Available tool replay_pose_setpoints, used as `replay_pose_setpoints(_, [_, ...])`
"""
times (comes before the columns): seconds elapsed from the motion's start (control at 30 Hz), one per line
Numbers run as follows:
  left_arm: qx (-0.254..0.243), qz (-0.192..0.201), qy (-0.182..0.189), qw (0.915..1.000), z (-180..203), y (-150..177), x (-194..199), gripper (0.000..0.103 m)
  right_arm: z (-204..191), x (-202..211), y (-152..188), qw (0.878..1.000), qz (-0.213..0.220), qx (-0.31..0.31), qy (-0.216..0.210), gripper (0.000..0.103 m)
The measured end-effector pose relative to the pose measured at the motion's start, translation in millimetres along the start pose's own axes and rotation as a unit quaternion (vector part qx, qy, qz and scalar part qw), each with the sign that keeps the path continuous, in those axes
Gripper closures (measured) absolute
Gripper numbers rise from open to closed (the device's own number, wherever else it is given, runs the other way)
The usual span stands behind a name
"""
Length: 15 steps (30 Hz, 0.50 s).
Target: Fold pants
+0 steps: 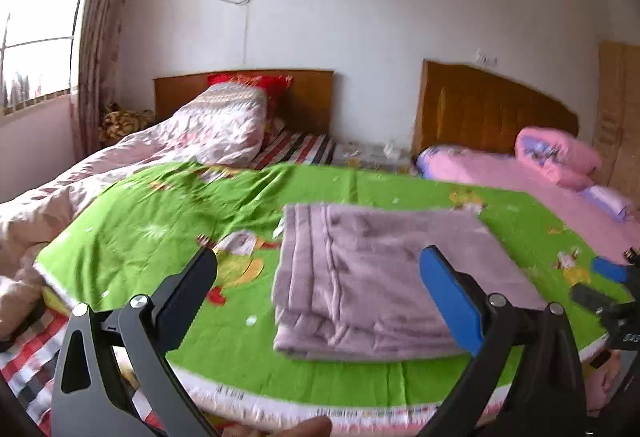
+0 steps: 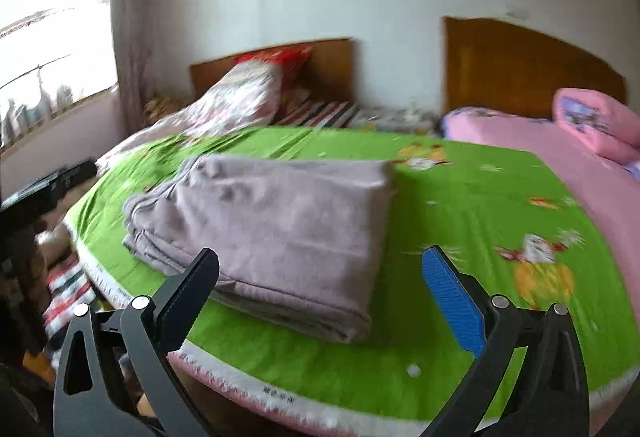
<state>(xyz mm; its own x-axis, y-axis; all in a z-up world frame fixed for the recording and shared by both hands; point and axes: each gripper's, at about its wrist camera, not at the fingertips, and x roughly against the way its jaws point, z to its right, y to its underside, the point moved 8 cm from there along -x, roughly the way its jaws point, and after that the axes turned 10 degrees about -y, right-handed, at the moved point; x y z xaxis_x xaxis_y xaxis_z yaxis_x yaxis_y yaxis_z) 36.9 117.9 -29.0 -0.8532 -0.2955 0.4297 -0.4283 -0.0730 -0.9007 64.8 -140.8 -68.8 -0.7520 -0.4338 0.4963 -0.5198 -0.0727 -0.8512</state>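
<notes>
The mauve pants [image 1: 384, 277] lie folded into a thick rectangle on the green cartoon blanket [image 1: 168, 221]. My left gripper [image 1: 318, 257] is open and empty, held above the near left part of the pants. In the right wrist view the pants [image 2: 280, 225] lie left of centre on the blanket [image 2: 480, 205]. My right gripper [image 2: 320, 259] is open and empty, above their near right edge. The right gripper also shows at the right edge of the left wrist view [image 1: 608, 277].
The blanket's near edge [image 1: 320, 409] has a white fringe. A pink quilt [image 1: 160, 141] lies at the left, a pink bed with a rolled quilt [image 1: 560, 153] at the right. Two wooden headboards [image 1: 492, 109] stand against the far wall.
</notes>
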Motion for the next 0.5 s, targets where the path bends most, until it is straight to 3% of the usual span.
replay_pose_setpoints(0.07, [-0.033, -0.025, -0.025, 0.9988, 11, 7, -2, 0.002, 4, 10, 1, 1.000, 0.005, -0.008, 0.030, 0.005])
replay_pose_setpoints(0.17, [-0.065, -0.035, -0.011, 0.9972, 31, 24, 2, 0.002, 10, 29, 7, 0.997, 0.016, -0.020, 0.067, 0.005])
replay_pose_setpoints(0.3, [-0.088, -0.048, 0.016, 0.9948, 47, 49, 8, 0.002, 10, 42, 7, 0.997, 0.036, -0.020, 0.073, 0.005])
replay_pose_setpoints(0.5, [-0.088, -0.054, 0.014, 0.9946, 48, 56, 4, 0.002, 8, 28, 14, 0.998, 0.009, -0.021, 0.056, 0.005])
